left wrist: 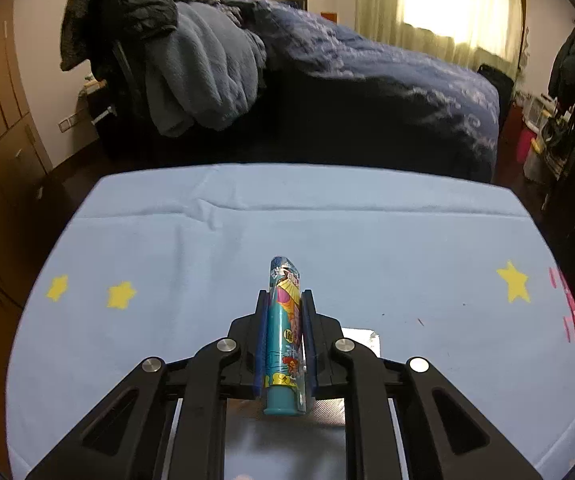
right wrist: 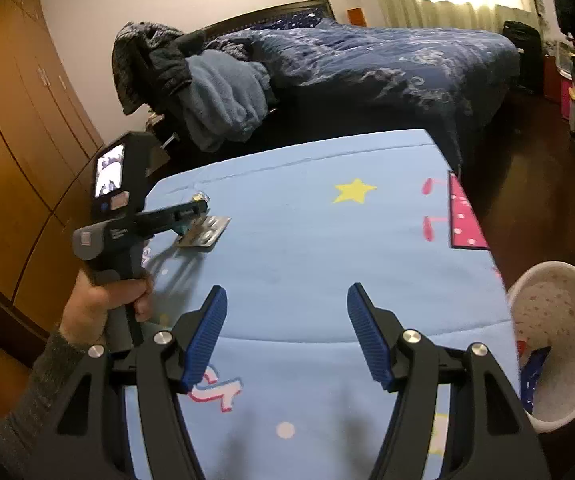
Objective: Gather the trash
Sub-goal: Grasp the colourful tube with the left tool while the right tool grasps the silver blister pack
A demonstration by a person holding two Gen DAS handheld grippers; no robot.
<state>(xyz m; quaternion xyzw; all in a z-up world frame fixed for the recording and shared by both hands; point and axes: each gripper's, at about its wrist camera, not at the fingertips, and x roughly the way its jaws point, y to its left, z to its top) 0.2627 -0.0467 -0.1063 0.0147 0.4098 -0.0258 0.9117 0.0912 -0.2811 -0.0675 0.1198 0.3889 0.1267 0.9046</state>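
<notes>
My left gripper point(left wrist: 284, 300) is shut on a teal printed tube wrapper point(left wrist: 285, 328), held just above a silver blister pack point(left wrist: 361, 338) on the light blue cloth. In the right wrist view the left gripper point(right wrist: 197, 204) hovers over that blister pack point(right wrist: 205, 232) at the table's far left. My right gripper point(right wrist: 283, 308) is open and empty above the near middle of the cloth. A white bin point(right wrist: 559, 344) stands at the table's right edge with a blue wrapper point(right wrist: 533, 372) and something red inside.
The table's light blue cloth point(right wrist: 327, 240) has yellow stars and a pink patch point(right wrist: 463, 216) at its right edge. A bed with a dark blue quilt point(left wrist: 367, 64) and piled clothes point(left wrist: 191, 72) lies beyond. Wooden wardrobes point(right wrist: 15, 140) stand to the left.
</notes>
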